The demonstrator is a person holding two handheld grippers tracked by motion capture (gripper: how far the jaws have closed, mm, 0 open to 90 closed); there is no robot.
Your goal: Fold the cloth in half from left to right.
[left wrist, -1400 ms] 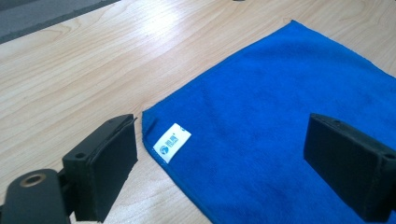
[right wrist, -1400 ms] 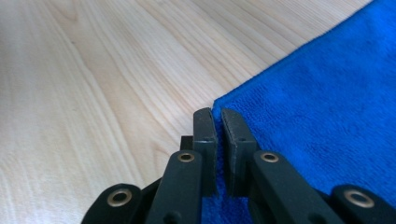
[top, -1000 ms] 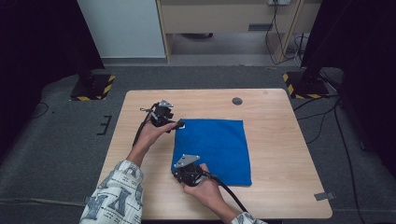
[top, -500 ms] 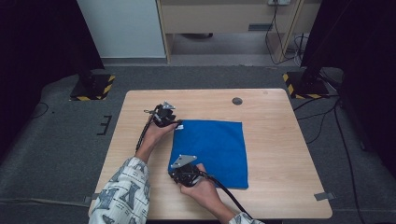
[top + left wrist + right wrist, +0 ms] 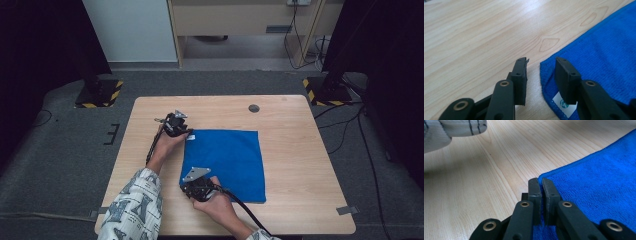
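Note:
A blue cloth [image 5: 225, 160] lies flat on the wooden table [image 5: 300, 150]. My left gripper [image 5: 188, 133] is low over its far left corner. In the left gripper view the jaws [image 5: 541, 62] stand apart with that corner of the cloth [image 5: 604, 50] and its white label [image 5: 560, 103] between them; they have just been closing, and the pads are not pressing on the cloth. My right gripper [image 5: 187, 183] is at the near left corner. Its jaws [image 5: 541, 181] are shut on the edge of the cloth [image 5: 599, 182].
A small dark disc [image 5: 254, 108] sits near the table's far edge. A strip of tape [image 5: 346, 210] lies at the near right corner. The patterned sleeve [image 5: 454, 130] of the left arm hangs over the table to the left of the cloth.
My left gripper has sunk a little onto the far left corner of the cloth and its jaws have narrowed. The right gripper has kept still.

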